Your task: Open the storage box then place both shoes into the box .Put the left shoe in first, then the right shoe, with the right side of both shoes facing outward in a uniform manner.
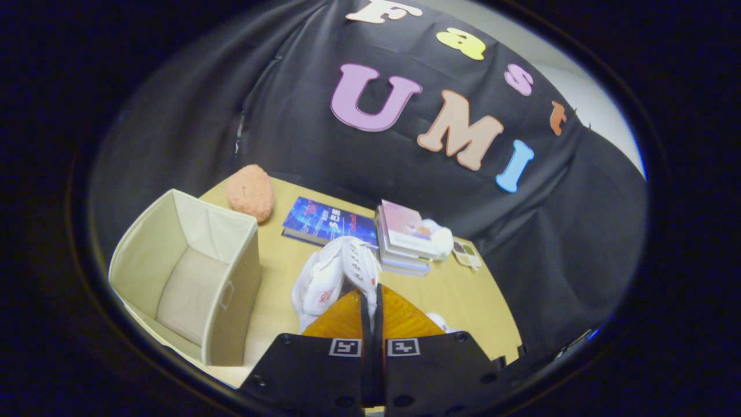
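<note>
Storage box point(191, 278) is the biggest thing I have on the wooden table point(457, 301): a beige fabric bin, off to the left of my fingers, its open mouth facing the camera and nothing lying on the pale floor inside that I can make out. A small label frame sits on the wall nearest the fingers.

Next in size, 1 white shoe point(338, 275) hangs just ahead of the fingers, tilted, its laced upper toward the camera and a red mark on the side. It sits to the right of the box, clear of the box wall. My gripper point(371, 301) has its 2 fingers drawn together with almost no gap, and they appear to be clamped on a thin edge of the shoe, since the shoe's rim runs right down to the tips; the exact contact is hidden behind the fingers.

Beyond the shoe, a blue book point(330, 223) lies flat. Just to its right stands a stack of books point(405, 240) with a pink cover on top, and a white soft item point(441, 236) rests against that stack. A fuzzy orange ball point(250, 192) sits at the far edge of the table, behind the box's far corner. A small tray point(466, 253) with dark spots lies right of the stack. A scrap of white point(440, 320) peeks out just right of the fingers; I cannot tell what it is.
</note>
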Motion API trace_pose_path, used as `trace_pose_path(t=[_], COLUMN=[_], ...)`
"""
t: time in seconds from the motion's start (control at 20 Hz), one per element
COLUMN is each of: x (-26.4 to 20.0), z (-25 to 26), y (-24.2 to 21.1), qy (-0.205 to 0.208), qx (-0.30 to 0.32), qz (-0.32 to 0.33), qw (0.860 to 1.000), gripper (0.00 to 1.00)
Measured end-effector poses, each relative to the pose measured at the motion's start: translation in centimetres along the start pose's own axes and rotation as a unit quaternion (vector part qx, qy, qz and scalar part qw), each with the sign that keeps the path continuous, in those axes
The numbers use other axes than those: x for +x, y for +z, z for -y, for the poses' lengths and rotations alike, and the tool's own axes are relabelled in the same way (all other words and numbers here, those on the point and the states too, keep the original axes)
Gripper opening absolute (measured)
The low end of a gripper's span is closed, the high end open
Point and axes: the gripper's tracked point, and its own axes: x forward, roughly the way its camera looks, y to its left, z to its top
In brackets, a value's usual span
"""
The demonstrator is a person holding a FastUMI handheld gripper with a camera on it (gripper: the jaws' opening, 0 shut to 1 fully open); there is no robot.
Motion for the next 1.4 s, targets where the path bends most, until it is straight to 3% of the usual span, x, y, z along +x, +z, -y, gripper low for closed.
trace_pose_path(t=[0.2, 0.4, 0.7, 1.05, 1.4], x=[-2.6, -4.3, -5.5, -3.4, -2.5], z=[-4.3, -11.4, -19.2, -25.7, -29.3], y=[6.5, 7.9, 4.5, 1.1, -1.4], qy=[0.004, 0.054, 0.105, 0.145, 0.206], qx=[0.011, 0.053, 0.052, 0.079, 0.062], qz=[0.027, 0.009, -0.044, -0.104, -0.148], qw=[1.0, 0.997, 0.992, 0.981, 0.965], gripper=[0.02, 0.02, 0.02, 0.02, 0.05])
